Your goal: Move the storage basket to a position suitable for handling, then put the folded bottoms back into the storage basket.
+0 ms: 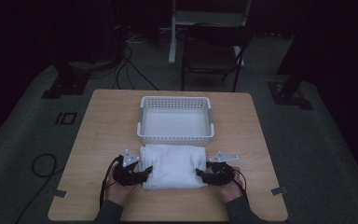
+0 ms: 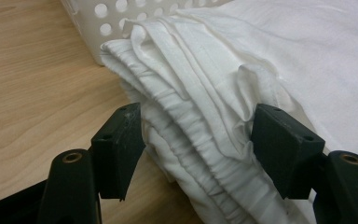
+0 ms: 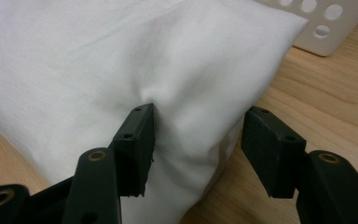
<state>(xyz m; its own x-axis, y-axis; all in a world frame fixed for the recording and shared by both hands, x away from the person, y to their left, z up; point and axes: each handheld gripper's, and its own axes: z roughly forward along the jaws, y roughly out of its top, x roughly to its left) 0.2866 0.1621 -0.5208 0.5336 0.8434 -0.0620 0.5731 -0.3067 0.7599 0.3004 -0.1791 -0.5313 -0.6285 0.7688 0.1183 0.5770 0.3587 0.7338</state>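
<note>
On the left side of the wooden desk (image 1: 98, 140), the left tongs (image 1: 145, 171) are made of matte black plastic, with blocky square pads and brass-coloured screw holes. They are half open around the left edge of the folded white cloth (image 1: 173, 166), and both pads press on the bunched layers, so they hold it. In the left gripper view, this edge of the cloth (image 2: 200, 116) shows many soft, thin folds with stitched hems and small gathers, like stacked cotton fabric.

The cloth lies in the middle of the near part of the desk, just in front of the white plastic basket (image 1: 176, 137), and seems to touch its front wall. The basket is rectangular, with rows of round holes in its walls.

On the right, the right tongs (image 1: 201, 174) are at the smooth, rounded folded edge of the cloth (image 3: 98, 70). One pad dents the fabric; the other stands free of it, beside the edge over the desk. No writing or label can be read anywhere.
</note>
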